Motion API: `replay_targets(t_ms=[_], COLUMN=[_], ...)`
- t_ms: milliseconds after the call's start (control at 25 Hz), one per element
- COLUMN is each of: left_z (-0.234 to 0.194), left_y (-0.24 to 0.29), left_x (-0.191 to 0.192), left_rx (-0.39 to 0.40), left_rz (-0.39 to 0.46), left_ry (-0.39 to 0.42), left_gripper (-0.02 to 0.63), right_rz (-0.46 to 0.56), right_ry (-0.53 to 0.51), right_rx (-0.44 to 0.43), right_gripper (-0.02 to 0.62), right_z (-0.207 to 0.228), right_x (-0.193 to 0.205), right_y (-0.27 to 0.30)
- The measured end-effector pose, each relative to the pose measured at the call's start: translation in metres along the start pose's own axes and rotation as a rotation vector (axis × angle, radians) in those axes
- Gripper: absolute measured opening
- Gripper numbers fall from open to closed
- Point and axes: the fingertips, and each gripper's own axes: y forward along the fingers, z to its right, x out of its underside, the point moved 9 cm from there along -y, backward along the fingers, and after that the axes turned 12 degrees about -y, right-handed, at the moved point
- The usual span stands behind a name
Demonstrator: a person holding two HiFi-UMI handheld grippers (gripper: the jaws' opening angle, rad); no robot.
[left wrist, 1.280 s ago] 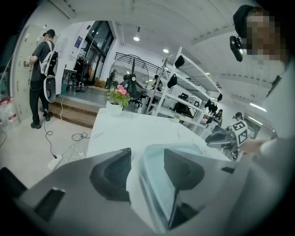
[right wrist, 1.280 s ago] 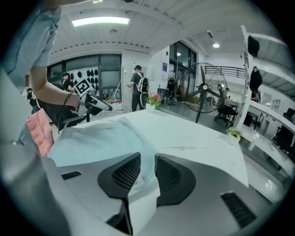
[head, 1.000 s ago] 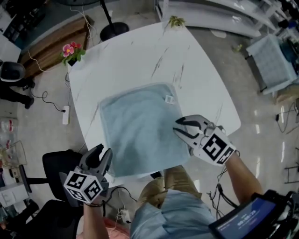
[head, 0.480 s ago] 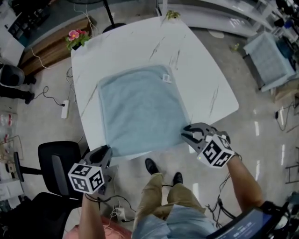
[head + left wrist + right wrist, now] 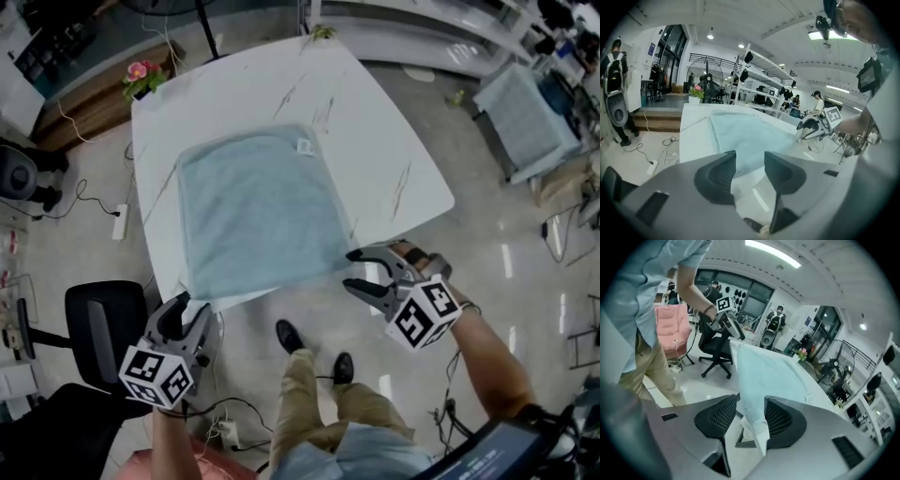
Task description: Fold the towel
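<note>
My right gripper [image 5: 352, 270] has just been opening its jaws, and now they stand wide apart. The near right corner of the towel [image 5: 253, 211] sits in the gap between them, but the pads are not squeezing it. My left gripper [image 5: 190, 311] has just been opening too. Its jaws are apart with nothing in them, and the near left corner of the towel lies just in front. The light blue towel is spread flat on the table [image 5: 375, 141], with its near edge right along the table's near edge. I think a few things could go wrong. If I close on only a thin bit of corner, it could slip out when I lift. If one side catches and the other misses, the fold would come out crooked. A jaw could also bump the table edge. The table is white and smooth with thin grey streaks, so the towel may slide on it. Around it are a shiny floor [image 5: 487, 253], a black chair [image 5: 98, 323] by my left side, and pink flowers [image 5: 141, 73] past the far corner.
</note>
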Motion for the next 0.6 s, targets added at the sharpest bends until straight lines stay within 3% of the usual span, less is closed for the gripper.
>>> replay_targets(t_ms=[160, 360, 520, 600], left_z=[0.007, 0.004, -0.007, -0.01], left_y=[-0.005, -0.001, -0.006, -0.009], left_x=[0.006, 0.014, 0.012, 0.005], left_rx=[0.031, 0.062, 0.025, 0.011], left_rz=[0.013, -0.032, -0.015, 0.01], left_ry=[0.036, 0.112, 0.155, 0.184], left_gripper=[0.235, 0.311, 0.322, 0.322], right_rz=[-0.048, -0.095, -0.113, -0.089], right_ry=[-0.101, -0.138, -0.171, -0.138], right_rx=[-0.014, -0.03, -0.01, -0.012], right_gripper=[0.216, 0.215, 0.059, 0.044], right_z=[-0.006, -0.006, -0.005, -0.003], right_x=[0.009, 0.024, 0.024, 0.023], right_y=[0.013, 0.021, 0.028, 0.028])
